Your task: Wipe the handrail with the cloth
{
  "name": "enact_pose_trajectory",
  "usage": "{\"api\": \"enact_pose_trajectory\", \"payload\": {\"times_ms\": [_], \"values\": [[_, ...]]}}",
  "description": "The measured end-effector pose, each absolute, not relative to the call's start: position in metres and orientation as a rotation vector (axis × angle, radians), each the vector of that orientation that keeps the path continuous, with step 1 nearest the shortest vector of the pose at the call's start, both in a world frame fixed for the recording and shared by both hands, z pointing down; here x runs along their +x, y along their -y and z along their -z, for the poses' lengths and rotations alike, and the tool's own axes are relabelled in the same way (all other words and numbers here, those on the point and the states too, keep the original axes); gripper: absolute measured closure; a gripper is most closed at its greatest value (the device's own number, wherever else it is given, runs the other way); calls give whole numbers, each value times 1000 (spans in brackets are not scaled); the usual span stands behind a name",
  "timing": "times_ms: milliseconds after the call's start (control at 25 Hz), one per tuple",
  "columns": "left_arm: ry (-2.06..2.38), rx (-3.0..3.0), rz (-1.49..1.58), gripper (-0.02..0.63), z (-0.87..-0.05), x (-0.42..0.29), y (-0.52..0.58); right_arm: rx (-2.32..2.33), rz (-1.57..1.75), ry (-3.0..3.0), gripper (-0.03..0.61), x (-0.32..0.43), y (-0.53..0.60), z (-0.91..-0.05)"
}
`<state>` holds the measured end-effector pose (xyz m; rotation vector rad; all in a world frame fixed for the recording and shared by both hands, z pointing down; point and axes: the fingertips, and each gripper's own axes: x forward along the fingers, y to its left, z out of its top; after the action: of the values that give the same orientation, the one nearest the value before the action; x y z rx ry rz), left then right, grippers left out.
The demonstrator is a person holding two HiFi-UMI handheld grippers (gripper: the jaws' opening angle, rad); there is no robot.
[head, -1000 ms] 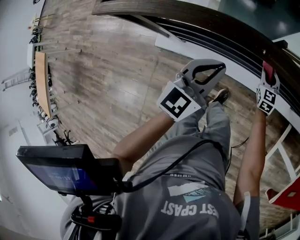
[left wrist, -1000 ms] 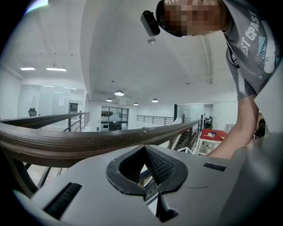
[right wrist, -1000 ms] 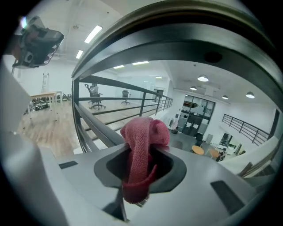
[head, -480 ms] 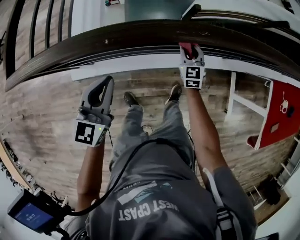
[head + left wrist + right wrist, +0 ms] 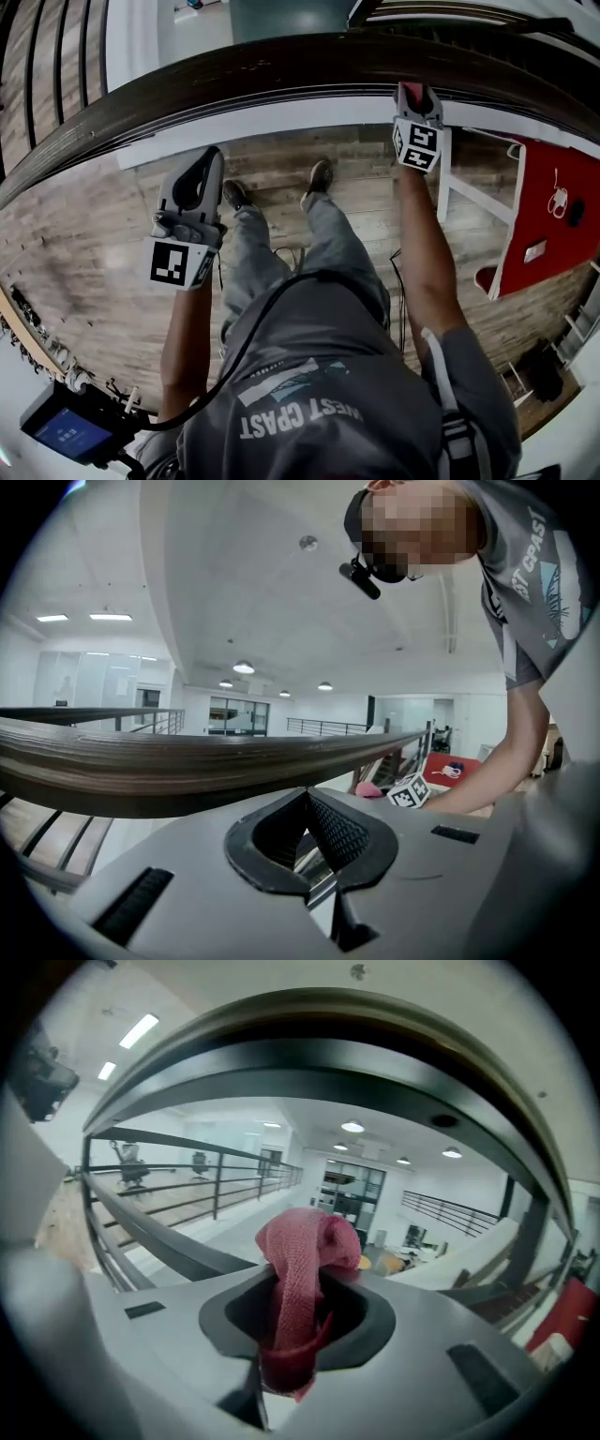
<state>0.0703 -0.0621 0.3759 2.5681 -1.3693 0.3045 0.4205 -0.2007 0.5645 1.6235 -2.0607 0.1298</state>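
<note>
Pink cloth point(image 5: 302, 1260), clamped in the right gripper point(image 5: 289, 1349), extends lengthwise toward the dark handrail point(image 5: 281, 70), which runs left to right; contact is hard to make out. Left gripper point(image 5: 305, 836) is closed and empty.

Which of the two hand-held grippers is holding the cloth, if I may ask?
The right hand-held gripper: the pink cloth is pinched in its jaws; the left hand-held gripper holds nothing.
</note>
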Motion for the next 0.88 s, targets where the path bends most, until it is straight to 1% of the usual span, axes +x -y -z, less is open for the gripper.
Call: {"api": "enact_pose_trajectory", "payload": {"times_ms": [80, 160, 200, 280, 360, 440, 520, 560, 640, 720, 840, 880], "values": [[1375, 2564, -300, 607, -372, 75, 61, 1714, -171, 1927, 497, 470, 204, -560], [1379, 2556, -311, 607, -371, 81, 52, 1716, -173, 1943, 497, 467, 201, -548], [1379, 2550, -316, 607, -371, 84, 47, 1673, -152, 2017, 497, 443, 198, -541], [1375, 2547, -314, 607, -369, 88, 39, 1479, -87, 2200, 497, 364, 190, -535], [1368, 2569, -303, 607, -362, 92, 30, 1257, -30, 2291, 497, 294, 179, -548], [1367, 2589, -301, 607, -357, 93, 20, 1167, -52, 2295, 497, 267, 173, -574], [1375, 2594, -307, 607, -353, 87, 9, 1178, -122, 2313, 497, 264, 170, -575], [1378, 2597, -307, 607, -353, 84, 5, 1192, -133, 2307, 497, 273, 169, -572], [1379, 2597, -291, 607, -356, 79, 1, 1275, -139, 2233, 497, 324, 174, -572], [1375, 2598, -279, 607, -358, 78, 0, 1471, -201, 2099, 497, 409, 186, -573], [1360, 2609, -278, 607, -360, 87, -1, 1839, -397, 1798, 497, 558, 195, -577], [1355, 2606, -281, 607, -362, 92, -1, 1911, -442, 1717, 497, 589, 192, -574]]}}
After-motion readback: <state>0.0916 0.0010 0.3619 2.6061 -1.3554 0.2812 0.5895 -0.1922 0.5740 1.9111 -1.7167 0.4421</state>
